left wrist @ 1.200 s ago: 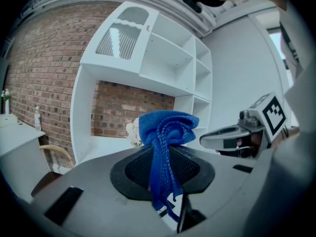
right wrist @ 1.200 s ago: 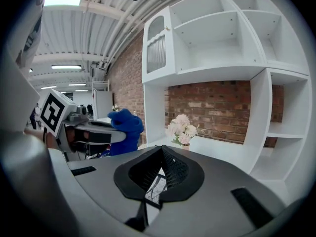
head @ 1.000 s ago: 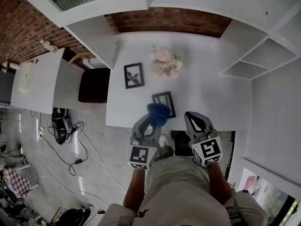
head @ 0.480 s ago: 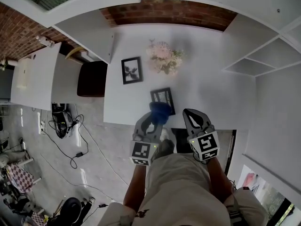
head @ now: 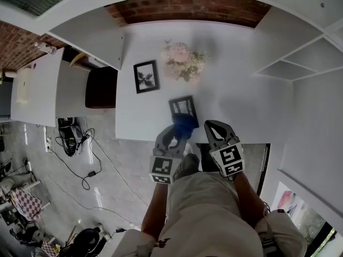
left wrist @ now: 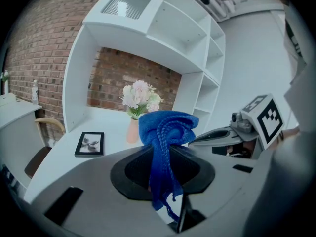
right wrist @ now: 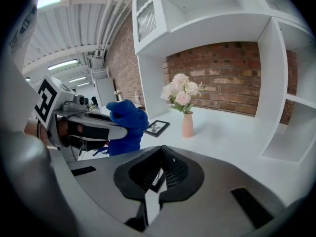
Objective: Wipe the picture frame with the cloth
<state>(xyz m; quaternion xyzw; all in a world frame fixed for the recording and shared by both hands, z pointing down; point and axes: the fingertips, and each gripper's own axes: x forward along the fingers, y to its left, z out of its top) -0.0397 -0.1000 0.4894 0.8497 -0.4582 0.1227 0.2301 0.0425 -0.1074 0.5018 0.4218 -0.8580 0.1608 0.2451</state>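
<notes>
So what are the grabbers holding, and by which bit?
The left gripper pinches the blue cloth around its bunched middle, a wad sticking out ahead and a tail behind. The right gripper is shut, holding nothing.

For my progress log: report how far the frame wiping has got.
Done: the blue cloth is picked up, clamped in the left gripper. In hand: it hangs at the front edge of the near black picture frame; contact unclear. Left: the wiping itself. The right gripper is shut, empty.
</notes>
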